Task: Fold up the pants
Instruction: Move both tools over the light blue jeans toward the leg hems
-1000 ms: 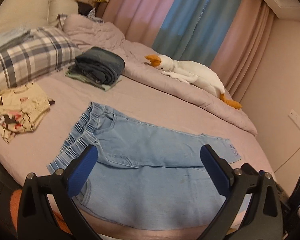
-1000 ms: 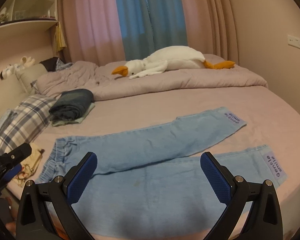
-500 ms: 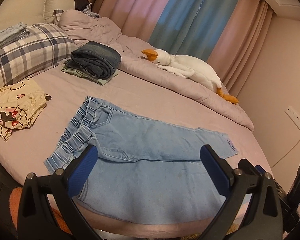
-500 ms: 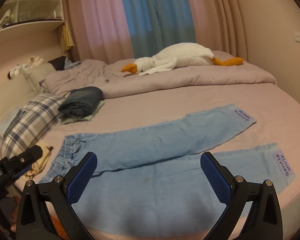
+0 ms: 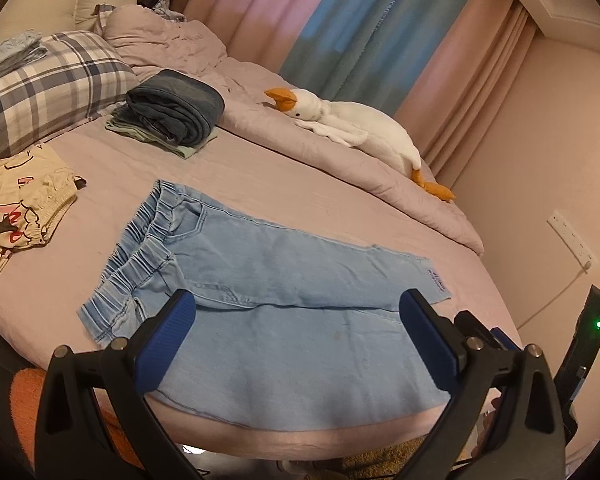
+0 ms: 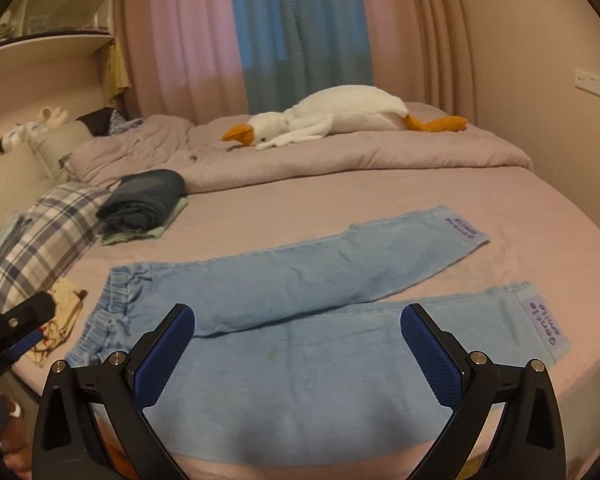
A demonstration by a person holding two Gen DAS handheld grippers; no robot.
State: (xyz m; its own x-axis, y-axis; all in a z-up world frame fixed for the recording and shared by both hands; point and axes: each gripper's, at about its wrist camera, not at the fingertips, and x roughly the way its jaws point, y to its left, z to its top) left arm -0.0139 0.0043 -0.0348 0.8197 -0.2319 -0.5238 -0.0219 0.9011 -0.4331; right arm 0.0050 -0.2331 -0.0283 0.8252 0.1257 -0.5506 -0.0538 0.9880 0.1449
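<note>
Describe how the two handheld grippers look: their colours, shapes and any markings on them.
The left gripper and right gripper look alike: black angular frames with triangular cut-outs and silver round bolt heads. Their fingers carry long blue pads; the right one's pads show a fine dotted grip texture, the left one's look ribbed. No lettering, cables or sleeves show on them.

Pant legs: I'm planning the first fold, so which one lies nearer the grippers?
The lower leg, along the bed's front edge beneath both grippers; the other leg angles away toward the goose.
</note>
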